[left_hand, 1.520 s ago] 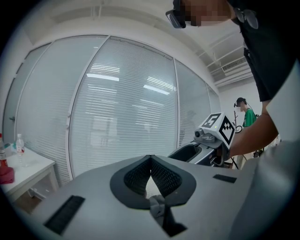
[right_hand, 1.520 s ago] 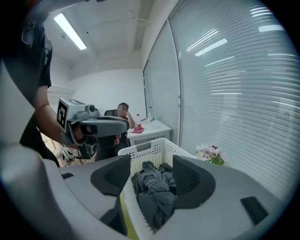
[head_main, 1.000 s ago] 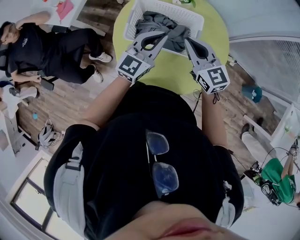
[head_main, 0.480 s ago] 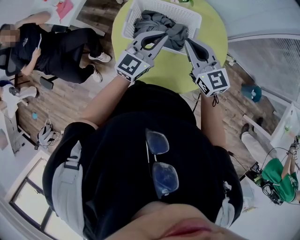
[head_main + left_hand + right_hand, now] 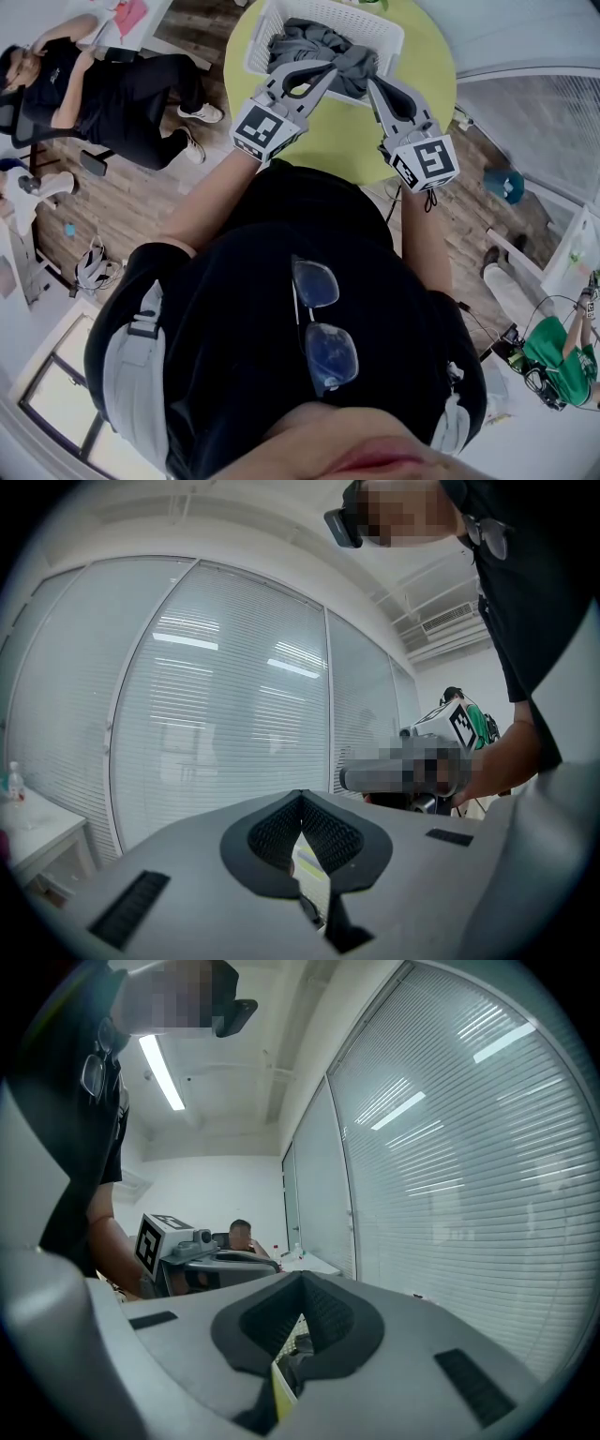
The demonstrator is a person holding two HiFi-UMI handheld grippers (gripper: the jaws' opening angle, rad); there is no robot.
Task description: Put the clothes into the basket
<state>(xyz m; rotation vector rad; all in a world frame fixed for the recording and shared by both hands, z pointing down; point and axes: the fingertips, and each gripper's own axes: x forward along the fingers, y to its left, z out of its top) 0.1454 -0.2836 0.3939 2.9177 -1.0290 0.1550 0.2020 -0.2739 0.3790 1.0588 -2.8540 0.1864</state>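
Office-type workroom indicated. Room bounded by glass partitions [image 5: 225, 714] with slatted blinds. Strip light [image 5: 161, 1072] and air vent [image 5: 448, 619] set in white ceiling. Wood-plank floor [image 5: 122, 202], round green table [image 5: 347, 141] and white desk [image 5: 37, 832] seen. 1 person [image 5: 103, 94] seated at far left; cables [image 5: 94, 267] left on floor.

Your basket [image 5: 386, 37] is white plastic lattice with a slight gloss. The clothes [image 5: 314, 42] are grey cloth, matt and creased. The table [image 5: 347, 131] has a smooth yellow-green top with a soft sheen, and the floor [image 5: 141, 202] is wood plank. Your left gripper [image 5: 302, 799] and right gripper [image 5: 300, 1283] have smooth, matt grey plastic shells. Their pads [image 5: 272, 834] are black, ribbed and look rubbery. The marker cubes [image 5: 267, 131] are matt white with black print. The glass wall [image 5: 469, 1147] is glossy and throws back the ceiling lights.
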